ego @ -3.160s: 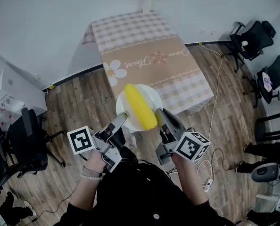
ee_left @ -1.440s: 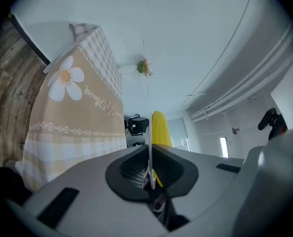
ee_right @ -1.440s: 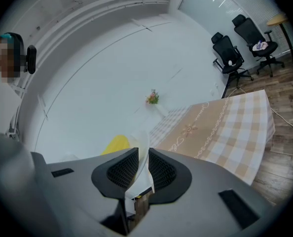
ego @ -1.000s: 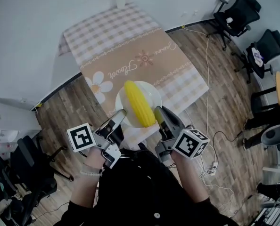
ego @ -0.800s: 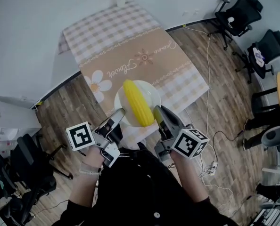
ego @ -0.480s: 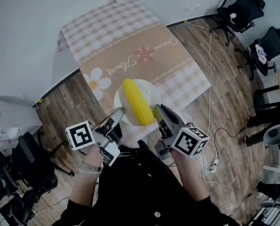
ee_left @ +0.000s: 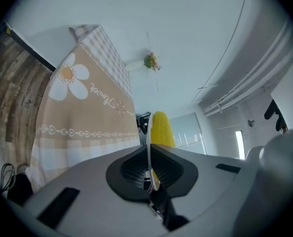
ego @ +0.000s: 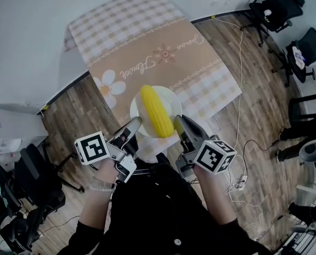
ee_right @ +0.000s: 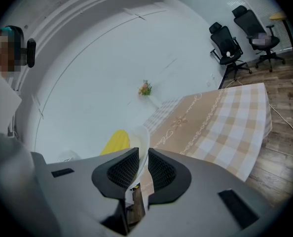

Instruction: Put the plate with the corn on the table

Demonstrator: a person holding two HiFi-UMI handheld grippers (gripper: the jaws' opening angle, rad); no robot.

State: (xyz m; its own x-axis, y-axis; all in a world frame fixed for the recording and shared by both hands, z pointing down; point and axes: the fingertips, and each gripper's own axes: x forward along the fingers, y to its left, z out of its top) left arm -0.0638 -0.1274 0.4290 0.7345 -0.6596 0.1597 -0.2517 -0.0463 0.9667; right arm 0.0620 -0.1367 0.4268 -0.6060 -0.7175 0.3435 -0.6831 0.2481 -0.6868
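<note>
Left gripper (ego: 133,123) and right gripper (ego: 178,122) each clamp opposite rims of the plate (ego: 170,96), held mid-frame over the tabletop's (ego: 147,52) near edge; lower both evenly, level, lest the corn (ego: 156,112) roll.

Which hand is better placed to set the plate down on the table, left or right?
Neither alone: left tool and right tool are each shut on opposite rims of the plate, with the corn lying across it. Lower with both, keeping it level.
</note>
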